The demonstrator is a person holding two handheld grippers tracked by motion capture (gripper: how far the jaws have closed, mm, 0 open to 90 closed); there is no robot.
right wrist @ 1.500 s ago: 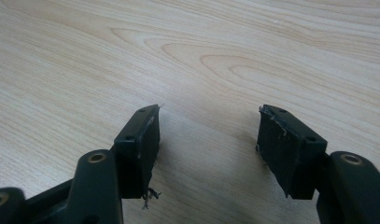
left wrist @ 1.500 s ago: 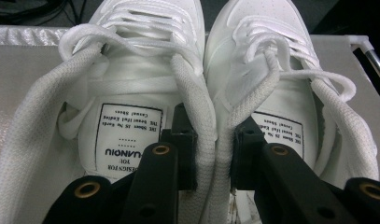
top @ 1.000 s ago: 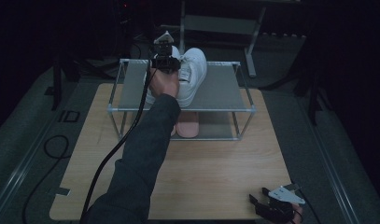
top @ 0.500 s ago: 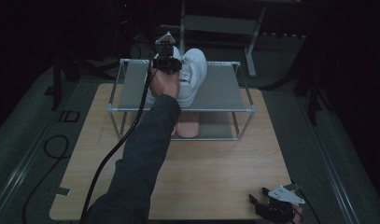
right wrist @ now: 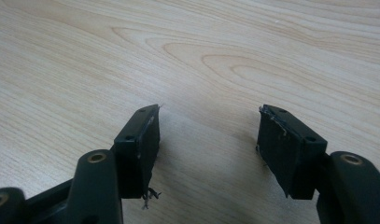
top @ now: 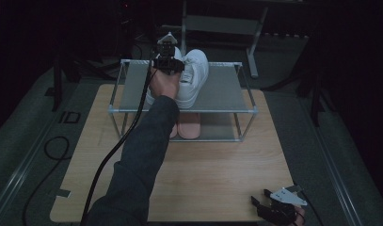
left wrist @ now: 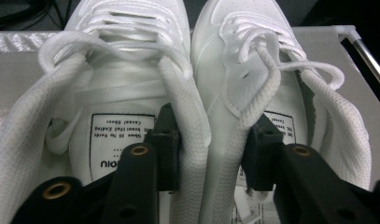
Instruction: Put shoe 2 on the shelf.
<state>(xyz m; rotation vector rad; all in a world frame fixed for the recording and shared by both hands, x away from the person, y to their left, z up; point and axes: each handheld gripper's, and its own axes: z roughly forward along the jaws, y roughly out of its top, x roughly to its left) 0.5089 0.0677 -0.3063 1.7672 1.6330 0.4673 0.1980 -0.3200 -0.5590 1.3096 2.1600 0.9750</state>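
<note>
A pair of white lace-up sneakers (top: 195,75) stands side by side on the top shelf of a metal-frame rack (top: 227,90). My left gripper (top: 166,63) reaches down at their heel ends. In the left gripper view one jaw sits inside the left shoe (left wrist: 108,93) and the other inside the right shoe (left wrist: 253,70). The two inner collars lie between the pads of my left gripper (left wrist: 211,144), whose jaws have just been opening and no longer squeeze them. My right gripper (top: 260,203) rests open at the table's near right corner, with bare wood between the fingertips of the right gripper (right wrist: 208,140).
A pink pair of footwear (top: 189,127) lies on the rack's lower level. The rack stands at the far end of a light wooden tabletop (top: 217,165). A black cable (top: 109,155) trails from the left gripper along the sleeve. Dark stands surround the table.
</note>
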